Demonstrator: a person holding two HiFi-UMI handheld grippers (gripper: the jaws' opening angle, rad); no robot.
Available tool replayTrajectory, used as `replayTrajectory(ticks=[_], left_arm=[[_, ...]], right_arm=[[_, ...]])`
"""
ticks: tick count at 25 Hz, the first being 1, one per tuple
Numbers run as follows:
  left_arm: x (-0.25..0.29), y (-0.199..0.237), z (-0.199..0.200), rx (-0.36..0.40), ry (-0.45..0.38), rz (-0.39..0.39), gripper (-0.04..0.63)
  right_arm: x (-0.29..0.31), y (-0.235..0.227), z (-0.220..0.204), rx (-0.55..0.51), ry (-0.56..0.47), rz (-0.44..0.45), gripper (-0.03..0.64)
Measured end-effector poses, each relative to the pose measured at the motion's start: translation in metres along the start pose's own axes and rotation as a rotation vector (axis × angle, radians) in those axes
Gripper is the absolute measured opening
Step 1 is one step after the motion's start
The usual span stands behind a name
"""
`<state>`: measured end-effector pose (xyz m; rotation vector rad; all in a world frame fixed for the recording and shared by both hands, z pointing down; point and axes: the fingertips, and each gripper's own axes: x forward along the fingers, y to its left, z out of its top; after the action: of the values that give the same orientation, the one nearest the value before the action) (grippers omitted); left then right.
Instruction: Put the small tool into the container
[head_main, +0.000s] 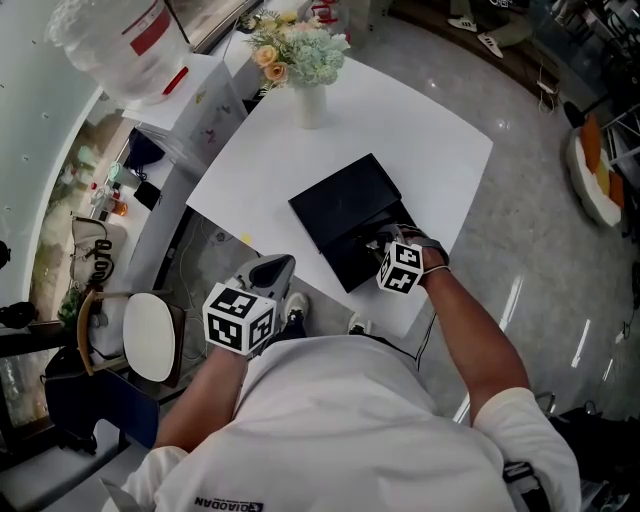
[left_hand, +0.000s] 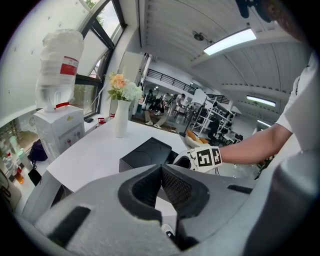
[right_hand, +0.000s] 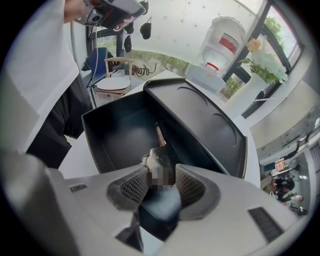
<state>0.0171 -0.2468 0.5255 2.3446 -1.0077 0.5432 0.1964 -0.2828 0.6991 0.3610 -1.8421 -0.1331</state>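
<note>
A black container (right_hand: 107, 135) stands open on the white table (head_main: 420, 140), its lid (right_hand: 200, 125) tipped back on the far side. My right gripper (right_hand: 161, 182) hovers over the box's near end, jaws open. The small tool (right_hand: 159, 156), grey metal with a brownish end, lies between and just past the pads, inside the box; a gap shows beside the right pad. In the head view the right gripper (head_main: 385, 245) sits over the container (head_main: 340, 205). My left gripper (left_hand: 161, 172) is held back off the table's near edge, shut and empty.
A white vase of flowers (head_main: 305, 60) stands at the table's far side. A water dispenser (head_main: 130, 50) is at the far left, and a round white stool (head_main: 150, 335) sits on the floor left of me. The table's near edge runs just below the container.
</note>
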Motion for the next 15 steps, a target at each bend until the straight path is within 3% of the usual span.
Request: replayTrajectory(ticks=[15], left_arm=[[0.019,-0.012,0.017,0.067,-0.002,-0.088,0.009]], right_arm=[[-0.051,-0.005,0.016,0.074,-0.056,-0.089,0.163]])
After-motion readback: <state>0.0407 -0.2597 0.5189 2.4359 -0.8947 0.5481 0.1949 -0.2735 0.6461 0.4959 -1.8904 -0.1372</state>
